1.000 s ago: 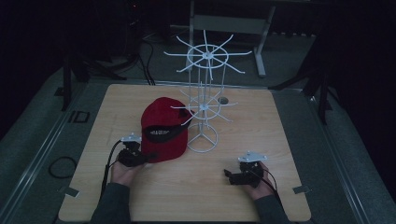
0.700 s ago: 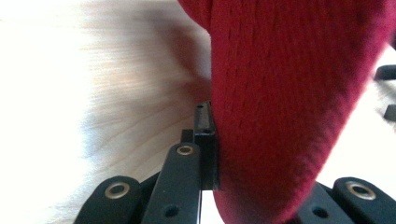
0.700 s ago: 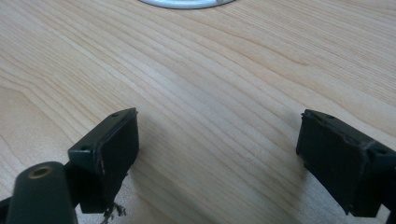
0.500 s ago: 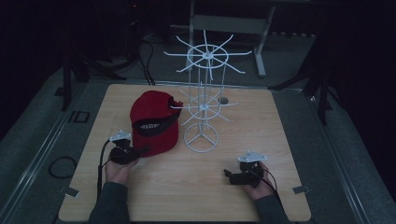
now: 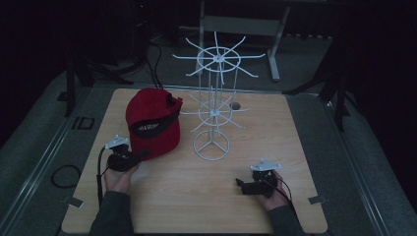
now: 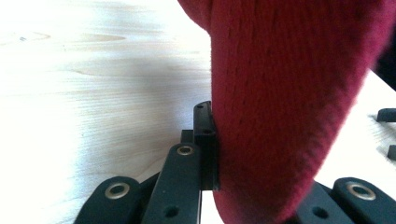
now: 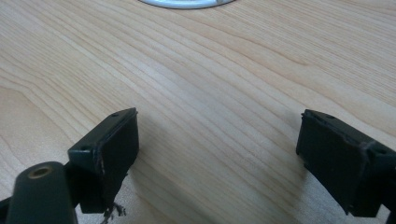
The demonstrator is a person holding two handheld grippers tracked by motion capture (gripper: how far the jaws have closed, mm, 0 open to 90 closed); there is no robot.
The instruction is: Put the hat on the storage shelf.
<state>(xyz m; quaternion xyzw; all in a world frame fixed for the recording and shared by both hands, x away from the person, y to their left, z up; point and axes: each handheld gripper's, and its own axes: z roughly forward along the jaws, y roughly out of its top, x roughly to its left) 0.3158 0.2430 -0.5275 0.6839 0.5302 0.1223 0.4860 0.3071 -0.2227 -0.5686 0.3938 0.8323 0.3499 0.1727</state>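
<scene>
Red cap (image 5: 153, 123) sits at the left centre of the high view, its lower edge pinched in my left gripper (image 5: 132, 158), which comes in from the lower left. In the left gripper view the red fabric (image 6: 289, 107) fills the right half of the frame, and one black jaw presses flat against it from the left; the other jaw is hidden behind the cloth, so I judge the gripper closed down on the cap's edge rather than seeing both pads meet. The cap is just left of the white wire rack (image 5: 214, 103), whose round base ring stands on the counter (image 5: 295, 147) at the middle of the frame and whose spoked tiers rise toward the top centre. My right gripper (image 5: 244, 186) rests low on the counter at the lower right, well apart from the cap; in the right gripper view its two jaws stand wide apart with nothing but bare wood (image 7: 219, 93) between them. I read this as the carrying step: the cap is gripped and has yet to go onto the rack. The next move, I think, calls for lifting the cap clear of the counter and bringing it right and upward to one of the spokes, without knocking the light rack over.
</scene>
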